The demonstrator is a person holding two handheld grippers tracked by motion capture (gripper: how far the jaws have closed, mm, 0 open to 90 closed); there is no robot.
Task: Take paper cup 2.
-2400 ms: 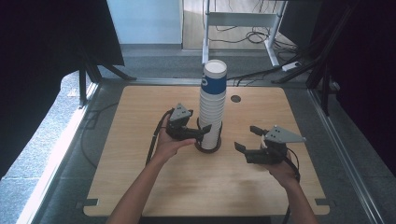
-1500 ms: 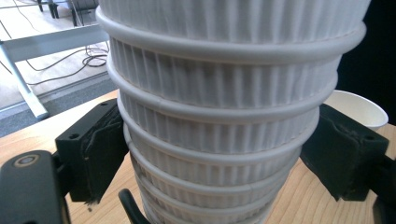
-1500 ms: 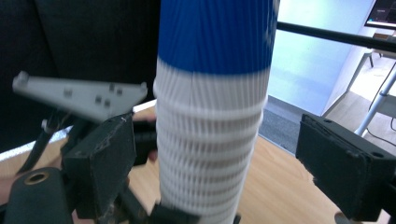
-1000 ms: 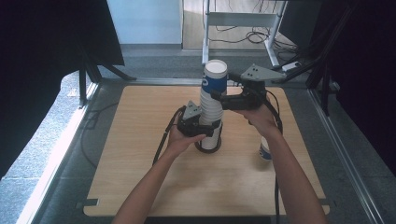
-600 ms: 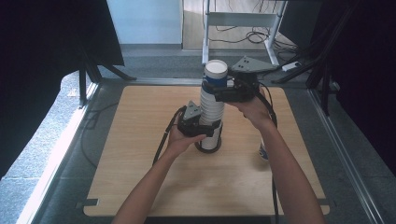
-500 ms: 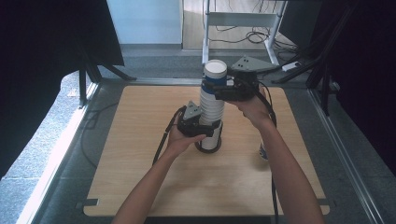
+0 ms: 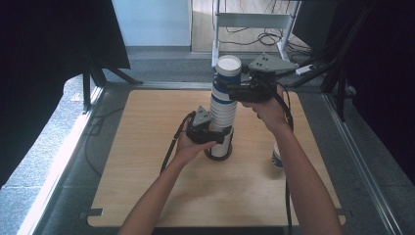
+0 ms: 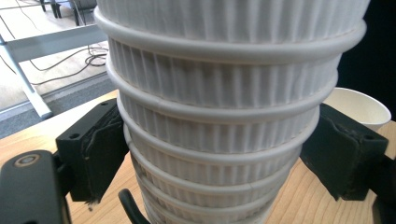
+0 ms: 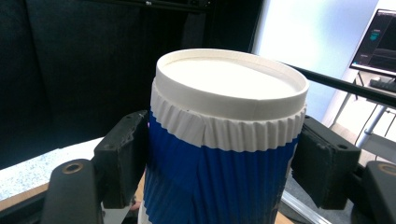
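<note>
A tall stack of upturned ribbed paper cups [image 7: 221, 115] stands mid-table on the wooden table [image 7: 147, 161]. Its top cup [image 7: 228, 78] is blue with a white rim [image 9: 224, 172]. My left gripper [image 7: 218, 136] is shut on the stack's lower white cups [image 8: 215, 116], one pad on each side. My right gripper [image 7: 231, 91] reaches in from the right at the top of the stack. Its jaws have just been closing, and the pads [image 9: 125, 158] now press on both sides of the blue cup.
A single paper cup [image 7: 277, 157] stands on the table at the right, partly behind the right forearm; its open rim [image 8: 362, 105] faces up. A white desk frame [image 7: 254, 22] and floor cables lie beyond the table's far edge. Dark curtains flank both sides.
The right gripper rose from the table's right side to the stack's top and closed its jaws on the blue cup. A single cup now stands at the right. The left gripper kept still.
</note>
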